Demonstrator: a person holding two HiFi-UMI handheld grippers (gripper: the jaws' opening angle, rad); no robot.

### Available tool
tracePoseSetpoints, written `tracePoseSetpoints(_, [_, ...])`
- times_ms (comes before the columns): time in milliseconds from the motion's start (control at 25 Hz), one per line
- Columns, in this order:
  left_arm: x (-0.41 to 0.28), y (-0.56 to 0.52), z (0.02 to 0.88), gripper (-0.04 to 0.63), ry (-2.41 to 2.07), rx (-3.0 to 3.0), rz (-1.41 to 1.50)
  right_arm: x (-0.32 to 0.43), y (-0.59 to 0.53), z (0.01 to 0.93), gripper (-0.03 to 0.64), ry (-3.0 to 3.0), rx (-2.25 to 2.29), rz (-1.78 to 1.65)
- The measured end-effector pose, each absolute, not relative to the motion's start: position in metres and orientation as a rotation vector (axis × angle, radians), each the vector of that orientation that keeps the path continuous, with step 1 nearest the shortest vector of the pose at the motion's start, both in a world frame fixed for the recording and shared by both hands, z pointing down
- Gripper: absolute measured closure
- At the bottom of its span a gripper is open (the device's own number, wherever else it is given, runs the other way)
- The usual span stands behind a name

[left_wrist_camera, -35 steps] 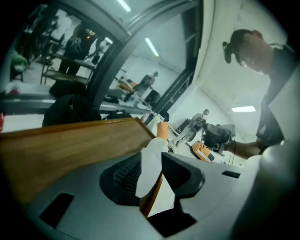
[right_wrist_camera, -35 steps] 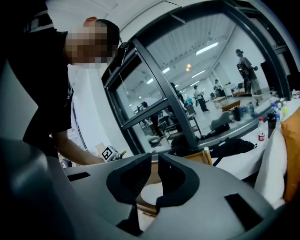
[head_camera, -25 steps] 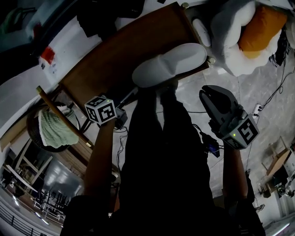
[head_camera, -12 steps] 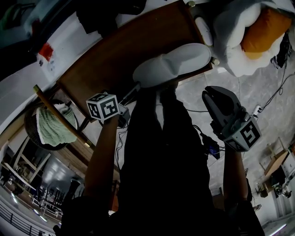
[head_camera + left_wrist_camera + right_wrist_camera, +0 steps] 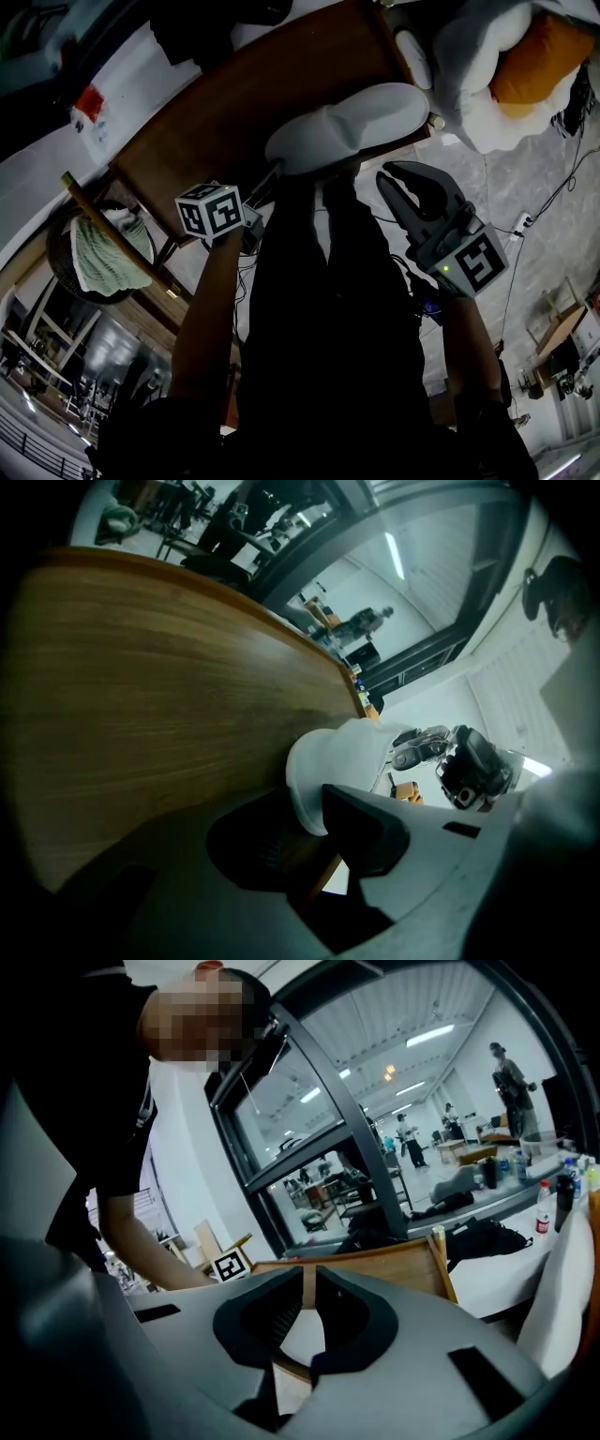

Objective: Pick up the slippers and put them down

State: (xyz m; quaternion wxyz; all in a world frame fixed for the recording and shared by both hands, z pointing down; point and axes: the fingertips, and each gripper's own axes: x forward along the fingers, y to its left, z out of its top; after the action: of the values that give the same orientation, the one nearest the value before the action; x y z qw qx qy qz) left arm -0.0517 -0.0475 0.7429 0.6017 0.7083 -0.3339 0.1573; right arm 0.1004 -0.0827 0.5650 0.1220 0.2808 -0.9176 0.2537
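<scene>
A white slipper [image 5: 347, 127] lies on the wooden table [image 5: 234, 103], overhanging its near edge. My left gripper [image 5: 270, 180] reaches it from the lower left. In the left gripper view its jaws [image 5: 314, 822] have just been closing, and the slipper's white end [image 5: 333, 766] sits pinched between the dark pads. My right gripper [image 5: 401, 178] hovers just right of the slipper, below the table edge and apart from it. Its jaws [image 5: 309, 1283] stand a narrow gap apart with nothing between them, pointing at the table's edge [image 5: 375, 1260].
A white and orange cushion [image 5: 506, 66] fills the far right, with a small white oblong thing [image 5: 412, 58] beside it. A round basket holding a green cloth [image 5: 103, 253] stands left of the table. Cables [image 5: 544, 206] run over the grey floor.
My right gripper has moved left and up the picture, closer to the slipper, and its jaws now look parted. The left gripper has stayed at the slipper's end.
</scene>
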Motion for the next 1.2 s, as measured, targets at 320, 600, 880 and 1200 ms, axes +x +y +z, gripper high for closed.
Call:
tracePoseSetpoints(320, [-0.052, -0.051, 0.744, 0.530, -0.804, 1.637, 0.322, 0.065, -0.088, 0.577, 0.591, -2.684, 0.782, 0.642])
tracePoseSetpoints(600, [-0.056, -0.058, 0.698, 0.560, -0.817, 1.682, 0.182, 0.079, -0.086, 0.562, 0.591, -2.671, 0.851, 0.586])
tracePoseSetpoints(880, [-0.055, -0.083, 0.627, 0.563, -0.764, 1.733, -0.036, 0.099, -0.096, 0.514, 0.591, -2.692, 0.977, 0.460])
tracePoseSetpoints(1200, [-0.071, -0.106, 0.511, 0.563, -0.805, 1.933, -0.160, 0.100, -0.105, 0.442, 0.591, -2.748, 1.021, 0.288])
